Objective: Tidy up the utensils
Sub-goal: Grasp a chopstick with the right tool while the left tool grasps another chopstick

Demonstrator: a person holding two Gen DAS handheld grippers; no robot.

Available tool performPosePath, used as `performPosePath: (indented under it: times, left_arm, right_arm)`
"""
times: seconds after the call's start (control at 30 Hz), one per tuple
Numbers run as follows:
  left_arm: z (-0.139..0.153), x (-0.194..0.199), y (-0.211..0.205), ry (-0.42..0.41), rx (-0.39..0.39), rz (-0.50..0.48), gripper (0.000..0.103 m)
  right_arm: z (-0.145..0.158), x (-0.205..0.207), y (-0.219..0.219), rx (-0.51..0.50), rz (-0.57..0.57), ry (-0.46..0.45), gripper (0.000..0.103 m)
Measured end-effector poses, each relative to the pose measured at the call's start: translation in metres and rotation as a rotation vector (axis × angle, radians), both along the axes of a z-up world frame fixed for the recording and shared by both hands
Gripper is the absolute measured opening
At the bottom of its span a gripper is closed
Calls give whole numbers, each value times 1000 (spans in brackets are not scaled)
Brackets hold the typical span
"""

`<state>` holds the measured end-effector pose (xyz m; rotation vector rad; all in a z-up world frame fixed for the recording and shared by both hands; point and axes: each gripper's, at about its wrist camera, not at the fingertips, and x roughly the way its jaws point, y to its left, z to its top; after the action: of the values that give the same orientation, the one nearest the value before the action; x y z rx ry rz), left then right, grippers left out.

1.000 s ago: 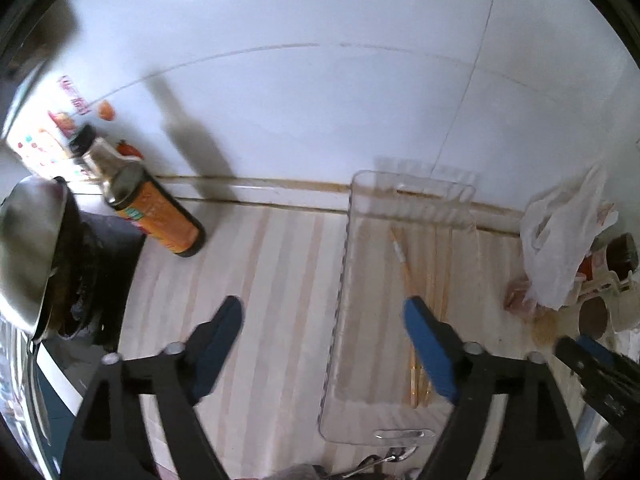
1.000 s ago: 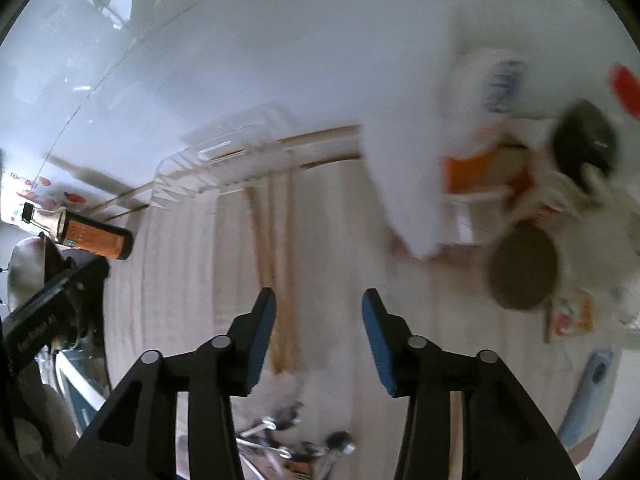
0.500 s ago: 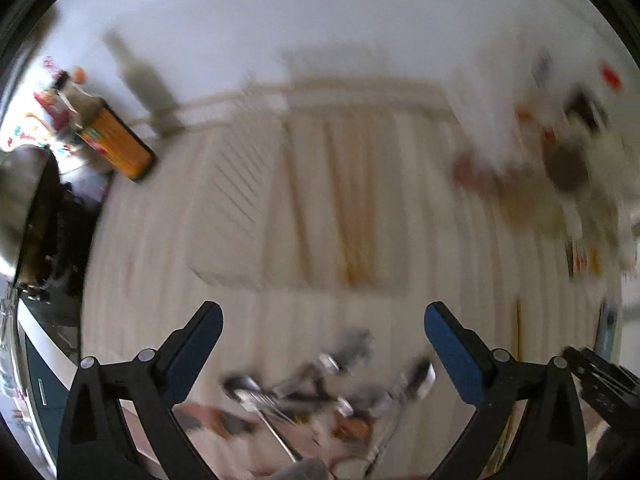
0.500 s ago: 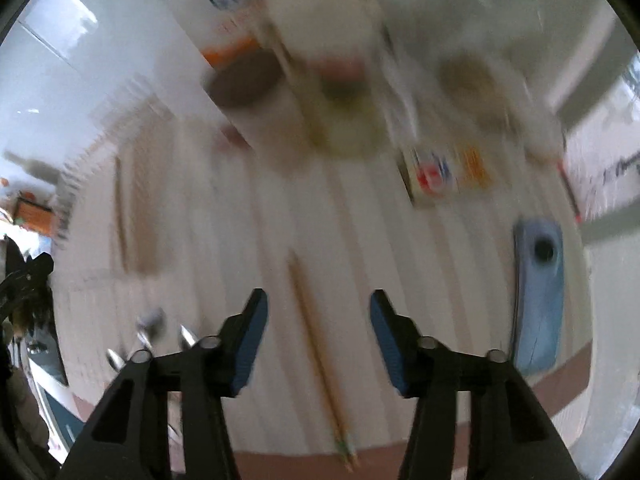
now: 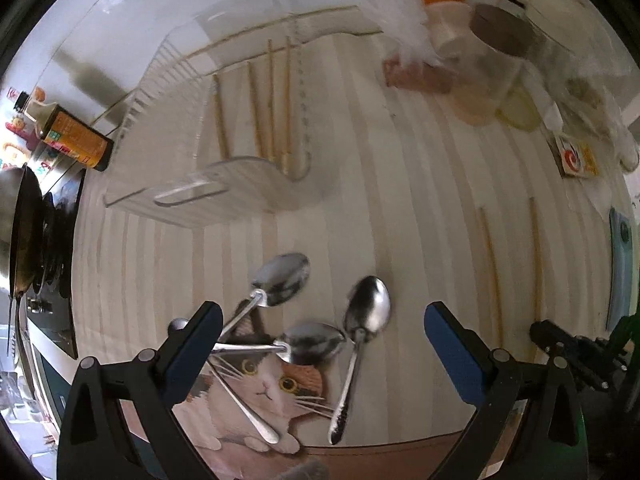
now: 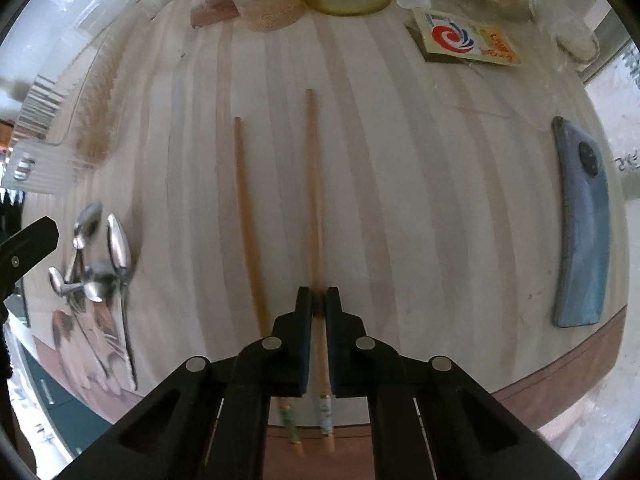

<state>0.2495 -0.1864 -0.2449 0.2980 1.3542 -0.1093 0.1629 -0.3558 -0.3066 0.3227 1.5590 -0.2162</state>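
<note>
My left gripper [image 5: 320, 332] is wide open above a pile of metal spoons [image 5: 316, 344] near the table's front edge, touching none. A clear plastic tray [image 5: 208, 200] beyond them holds several wooden chopsticks [image 5: 272, 100]. My right gripper [image 6: 319, 300] is shut on a wooden chopstick [image 6: 314, 184] that lies on the striped table. A second chopstick [image 6: 248, 216] lies just to its left. The spoons also show at the left of the right wrist view [image 6: 100, 256], and both loose chopsticks at the right of the left wrist view [image 5: 490, 264].
An orange-labelled bottle [image 5: 72, 140] and a pan [image 5: 20, 232] stand at the left. Jars and bags [image 5: 492, 60] crowd the back right. A small box [image 6: 468, 40] and a blue phone [image 6: 580, 236] lie at the right. A cat picture [image 5: 264, 392] is on the table's front edge.
Both grippers swung back from the tray to the table's front. The right gripper has closed on a chopstick. The left stayed open and now hangs over the spoons.
</note>
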Motion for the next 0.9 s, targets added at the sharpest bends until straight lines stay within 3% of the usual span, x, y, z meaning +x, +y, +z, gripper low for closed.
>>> performPosePath:
  times: [0.2,0.3,0.4,0.47,0.5,0.57,0.63,0.67,0.9]
  left_arm:
    - [-29,-20,-48,162,-91,-83,102]
    - [-50,-28,-71,276,-136,-101,93]
    - [-65,-33,-88,326,-142,-103,83]
    - [-70,-35,-96,322,-127,-115,70]
    - [-73,-37,-100,314,-111,-124,55]
    - [-71,-40,-104,275,-84,-146,44]
    - [-67,-43,-105,249,-88,-179,15]
    - [-67,-43,-105,249,-87,-188,9]
    - [-66,-46,-59,234,-49,-194,5]
  right_arm:
    - [0,-37,-38,-13,-93,17,6]
    - [-2,-60,-61,-12,-138,24,6]
    - [-4,-76,-79,14,-193,17,6]
    - [-5,-85,-88,27,-224,11,6]
    - [-7,-84,-92,34,-235,8,6]
    - [-8,-89,-97,40,-251,4,6]
    - [-9,-91,-102,39,-255,2,6]
    - [-9,-93,-103,37,-255,2,6]
    - [-1,-91,-105,9,-220,16,7]
